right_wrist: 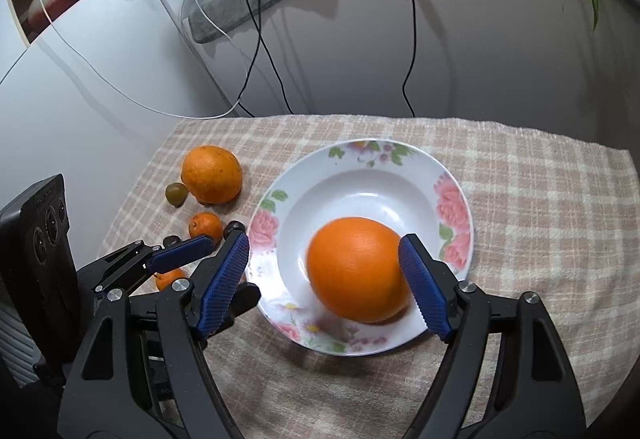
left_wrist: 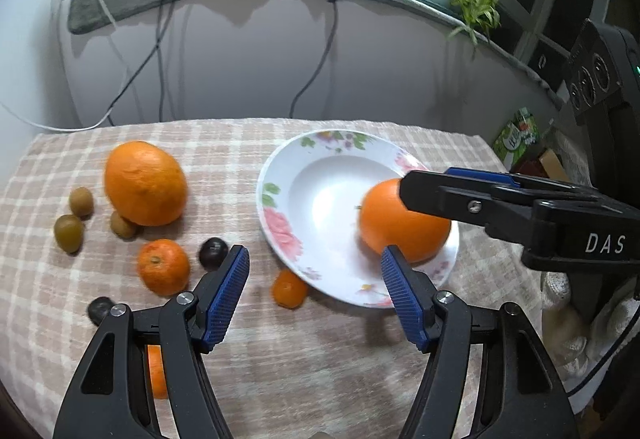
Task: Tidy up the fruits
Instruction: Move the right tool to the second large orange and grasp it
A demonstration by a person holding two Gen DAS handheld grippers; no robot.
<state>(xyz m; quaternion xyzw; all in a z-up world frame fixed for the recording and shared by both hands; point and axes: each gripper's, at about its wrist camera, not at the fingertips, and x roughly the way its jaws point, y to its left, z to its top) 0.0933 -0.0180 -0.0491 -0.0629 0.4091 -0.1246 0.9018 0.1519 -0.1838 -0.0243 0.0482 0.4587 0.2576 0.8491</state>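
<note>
Fruits, loose, are catalogued view by view.

Left wrist view: one large orange (left_wrist: 400, 221) is seen lying in the flowered plate (left_wrist: 280, 199), toward the plate's right side. The left gripper (left_wrist: 314, 287) is held unclenched and empty above the checked cloth of the bench (left_wrist: 280, 379). The remaining fruit lies ahead and to the left of it: a second large orange (left_wrist: 145, 183), a mandarin (left_wrist: 163, 266), a smaller mandarin (left_wrist: 289, 288) touching the plate's near rim, three green fruits (left_wrist: 69, 232) and a dark plum (left_wrist: 213, 253) just beside the left pad. The left hand is judged the nearer to this group. Another dark fruit (left_wrist: 99, 309) and an orange one (left_wrist: 157, 371) are partly hidden behind the gripper's frame. The right gripper (left_wrist: 460, 191) is seen from the side, so its gap cannot be read here.

Right wrist view: the right gripper (right_wrist: 324, 279) is shown released; the orange (right_wrist: 356, 269) lies between the pads, nearer the right one, with the left pad clearly apart from it. Whether the right pad touches cannot be told. The fruit is blurred, and its long axis runs roughly across the gap. The plate (right_wrist: 456, 199) lies directly ahead. The left gripper (right_wrist: 180, 253) covers part of the small fruit at left.
</note>
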